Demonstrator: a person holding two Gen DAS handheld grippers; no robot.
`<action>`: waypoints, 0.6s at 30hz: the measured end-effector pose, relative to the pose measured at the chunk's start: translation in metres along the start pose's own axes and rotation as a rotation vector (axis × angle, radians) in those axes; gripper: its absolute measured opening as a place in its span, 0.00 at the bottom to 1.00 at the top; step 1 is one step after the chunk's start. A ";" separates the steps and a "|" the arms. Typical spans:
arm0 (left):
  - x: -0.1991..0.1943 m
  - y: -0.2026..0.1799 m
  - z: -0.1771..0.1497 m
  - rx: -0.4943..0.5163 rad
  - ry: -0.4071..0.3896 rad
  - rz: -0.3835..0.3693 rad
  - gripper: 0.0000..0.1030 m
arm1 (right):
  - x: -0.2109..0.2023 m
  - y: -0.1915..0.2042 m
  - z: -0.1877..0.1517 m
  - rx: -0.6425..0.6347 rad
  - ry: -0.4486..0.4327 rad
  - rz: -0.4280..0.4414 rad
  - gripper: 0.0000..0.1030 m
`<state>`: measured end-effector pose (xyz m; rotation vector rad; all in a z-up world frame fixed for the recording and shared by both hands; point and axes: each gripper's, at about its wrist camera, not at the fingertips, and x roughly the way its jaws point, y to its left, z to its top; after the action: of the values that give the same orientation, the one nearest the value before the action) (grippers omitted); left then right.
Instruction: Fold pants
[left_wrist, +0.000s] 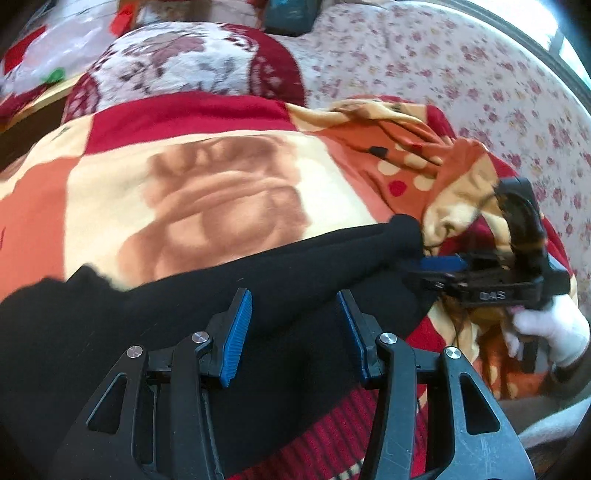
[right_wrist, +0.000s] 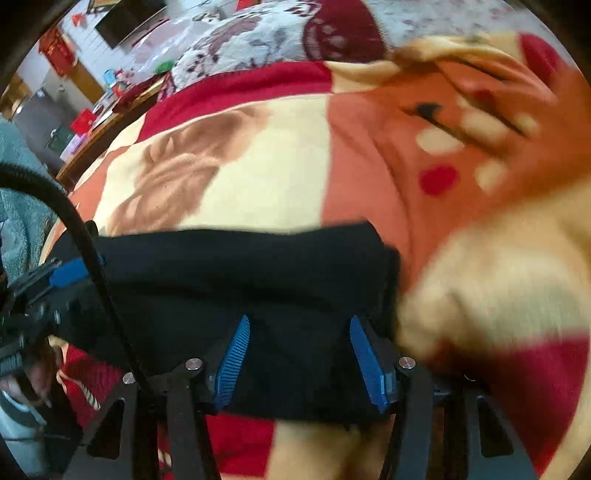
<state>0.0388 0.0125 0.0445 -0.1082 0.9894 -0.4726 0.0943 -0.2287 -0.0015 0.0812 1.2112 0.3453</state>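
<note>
The black pants (left_wrist: 207, 306) lie across a patterned blanket (left_wrist: 207, 166) on a bed, as a thick folded band. My left gripper (left_wrist: 295, 317) is open just above the black fabric, its blue pads on either side of a fold. My right gripper (right_wrist: 299, 350) is open over the pants (right_wrist: 236, 273), near their right end. It also shows in the left wrist view (left_wrist: 439, 264), lying level at the right end of the pants, held by a white-gloved hand (left_wrist: 554, 328). The left gripper shows in the right wrist view (right_wrist: 70, 271) at the left edge.
A flowered red and white quilt (left_wrist: 177, 62) lies rolled up behind the blanket. A floral sheet (left_wrist: 461, 74) covers the bed to the right. A black cable (right_wrist: 92, 258) crosses the right wrist view. A wooden table (right_wrist: 103, 136) with clutter stands at the far left.
</note>
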 end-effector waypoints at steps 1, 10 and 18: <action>-0.001 0.003 -0.002 -0.013 -0.001 -0.003 0.45 | -0.003 -0.003 -0.003 0.013 0.005 0.007 0.52; -0.005 0.006 -0.033 -0.084 -0.031 0.009 0.46 | -0.040 0.036 0.029 -0.053 -0.136 0.224 0.52; -0.007 0.001 -0.046 -0.084 -0.048 0.034 0.46 | 0.026 0.098 0.044 -0.376 -0.057 -0.035 0.53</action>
<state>-0.0018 0.0220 0.0242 -0.1772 0.9625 -0.3958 0.1216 -0.1234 0.0148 -0.2535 1.0729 0.5312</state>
